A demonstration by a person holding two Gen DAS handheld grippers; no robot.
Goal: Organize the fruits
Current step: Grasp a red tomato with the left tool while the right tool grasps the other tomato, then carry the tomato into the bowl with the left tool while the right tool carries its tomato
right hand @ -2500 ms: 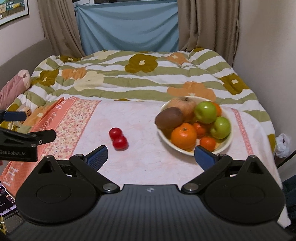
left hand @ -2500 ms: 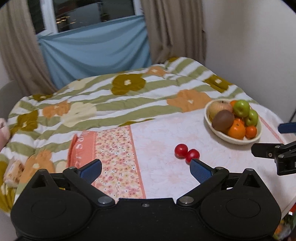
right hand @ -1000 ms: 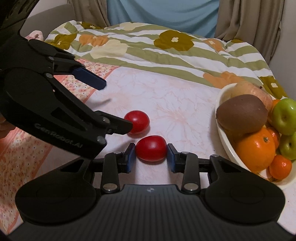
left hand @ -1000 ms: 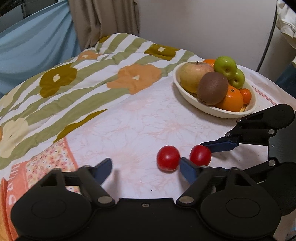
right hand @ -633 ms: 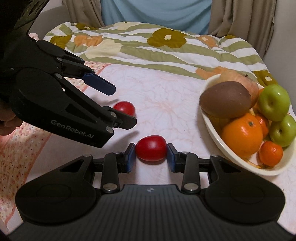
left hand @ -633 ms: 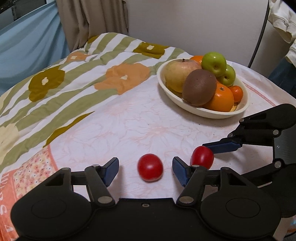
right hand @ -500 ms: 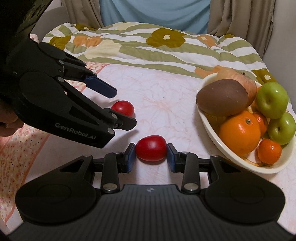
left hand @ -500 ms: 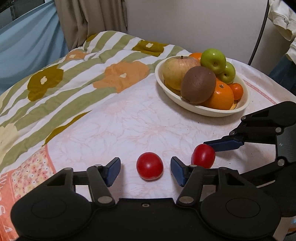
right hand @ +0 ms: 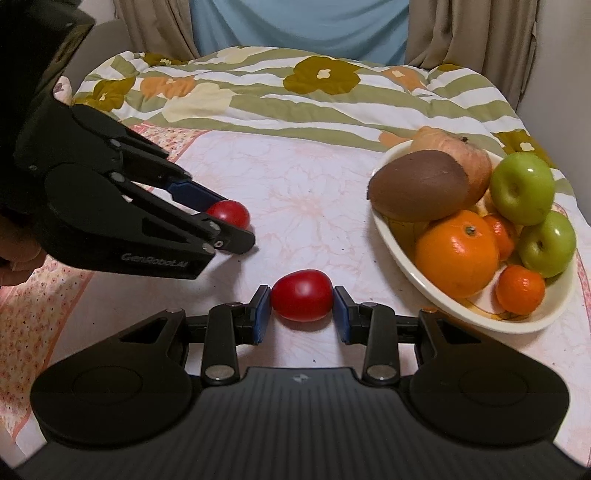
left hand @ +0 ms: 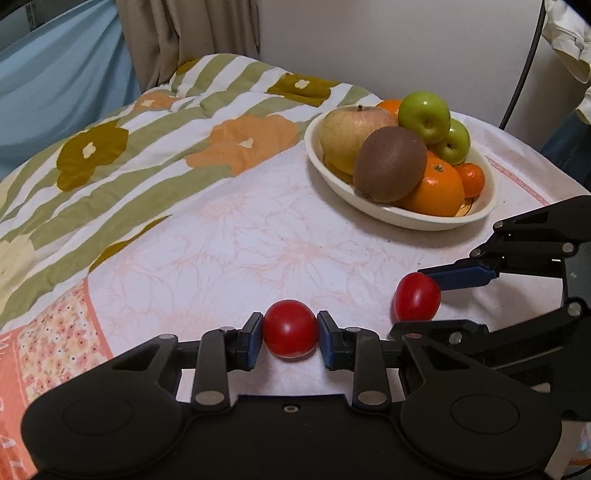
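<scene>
Two red tomatoes lie on the pale pink-patterned cloth [left hand: 258, 236], each pinched by its own tongs. The round tomato [left hand: 290, 333] sits between the blue pads of the left gripper [left hand: 290, 338], which press on both its sides; it rests near the camera, left of the other fruit. The oval tomato [right hand: 302, 300] is clamped the same way by the right gripper [right hand: 302, 314], pads touching its left and right ends. In the left wrist view that second tomato appears to the right, with one blue finger of the right gripper lying across its far side.

The two tomatoes lie near each other but apart, with bare cloth between them. The black frame of the left gripper reaches in from the left of the right wrist view and covers part of the round tomato.

To the right and farther off stands a cream bowl [right hand: 436, 306], well filled: a brown kiwi [right hand: 419, 191] on top at the near-left side, a large apple [left hand: 352, 133] behind it, two green apples [right hand: 522, 188], a big orange [right hand: 456, 258] and small mandarins [right hand: 520, 284]. Open cloth separates the bowl from both tomatoes; nothing lies in between.

Beyond the cloth spreads a green-striped flowered quilt [right hand: 295, 96], then beige curtains [right hand: 472, 33] and a blue sheet [right hand: 295, 26]. A floral orange-edged fabric [left hand: 55, 343] lies at the near left.
</scene>
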